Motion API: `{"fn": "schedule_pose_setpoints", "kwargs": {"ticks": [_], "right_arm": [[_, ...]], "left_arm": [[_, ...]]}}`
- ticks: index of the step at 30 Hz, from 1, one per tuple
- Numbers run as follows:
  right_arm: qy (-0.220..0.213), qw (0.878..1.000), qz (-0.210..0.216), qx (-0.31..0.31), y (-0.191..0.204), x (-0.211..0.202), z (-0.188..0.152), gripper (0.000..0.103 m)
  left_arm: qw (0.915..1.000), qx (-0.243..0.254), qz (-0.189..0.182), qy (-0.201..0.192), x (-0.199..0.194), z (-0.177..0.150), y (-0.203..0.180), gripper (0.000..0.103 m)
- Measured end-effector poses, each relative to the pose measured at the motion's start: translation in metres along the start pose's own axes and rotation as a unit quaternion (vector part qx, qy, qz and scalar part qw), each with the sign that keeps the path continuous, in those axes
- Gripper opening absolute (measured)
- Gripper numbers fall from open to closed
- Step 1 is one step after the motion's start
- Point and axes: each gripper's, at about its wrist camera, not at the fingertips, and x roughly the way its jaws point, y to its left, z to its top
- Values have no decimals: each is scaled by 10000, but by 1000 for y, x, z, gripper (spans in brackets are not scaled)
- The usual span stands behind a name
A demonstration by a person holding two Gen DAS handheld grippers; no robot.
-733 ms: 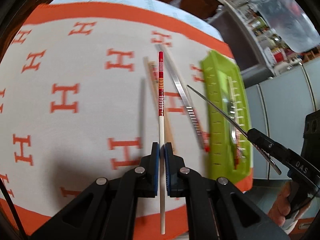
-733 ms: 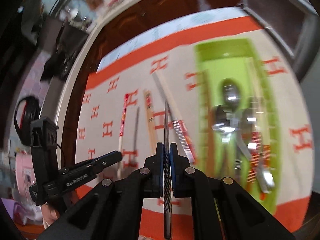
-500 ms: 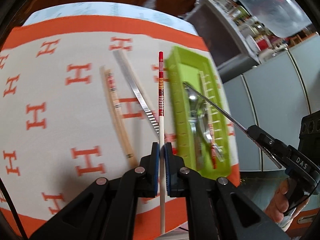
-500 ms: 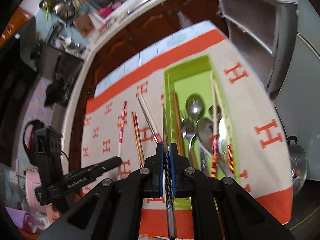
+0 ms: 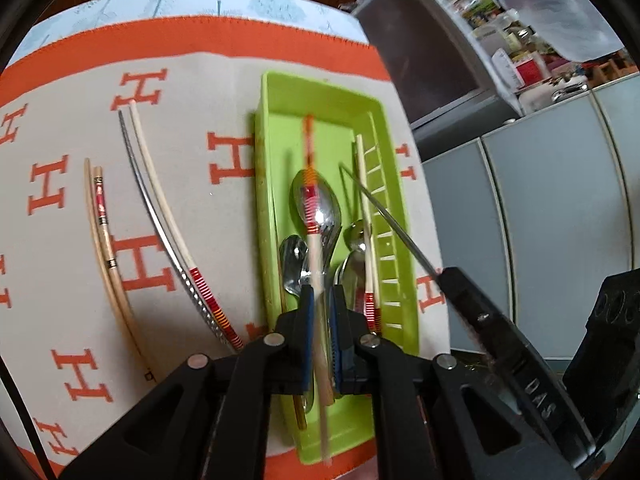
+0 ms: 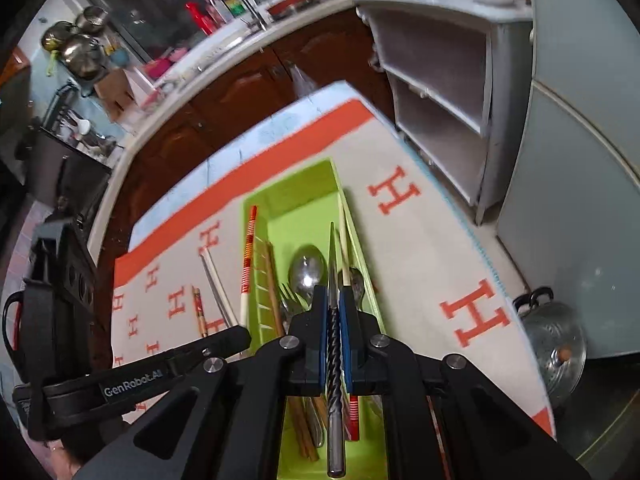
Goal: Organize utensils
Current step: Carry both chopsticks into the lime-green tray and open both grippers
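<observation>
Kitchen cabinets and a cluttered counter ring a table covered by a white cloth [image 5: 80, 80] with orange H marks and an orange border. A green tray [image 5: 320, 96] lies lengthwise on the cloth, right of centre in the left wrist view and at centre in the right wrist view. Spoons [image 5: 316, 204] and a fork lie in its wide compartment, with a pale chopstick [image 5: 362, 184] along the slotted divider. The left gripper [image 5: 320, 312] sits at the bottom centre of its own view, above the tray; its jaws have just been opening, and a blurred red-banded chopstick [image 5: 310, 200] lies loose in the gap between them, pointing up the frame over the spoons. The right gripper [image 6: 333, 320] is clenched on a twisted metal chopstick [image 6: 334, 360], whose tip reaches up the frame over the tray. In the left wrist view that metal stick crosses the tray's right wall diagonally from the lower right. On the cloth left of the tray lie a metal chopstick [image 5: 160, 220] beside a pale red-tipped one [image 5: 168, 216], and farther left a wooden pair [image 5: 102, 240]. A steel pot [image 6: 556, 344] sits at the right edge of the right wrist view.
</observation>
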Motion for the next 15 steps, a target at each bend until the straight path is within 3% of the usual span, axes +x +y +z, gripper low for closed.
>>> {"fn": "schedule_pose_setpoints", "kwargs": {"ticks": [5,15], "right_arm": [[277,9994,-93,-174,3,16,-8,9],[442,9978,-125,-469,8,12,-35,12]], "left_arm": [[9990,297,299,-135,-6,-13,-3,48],[9938,587,797,-498,-41,-49,16,54]]}}
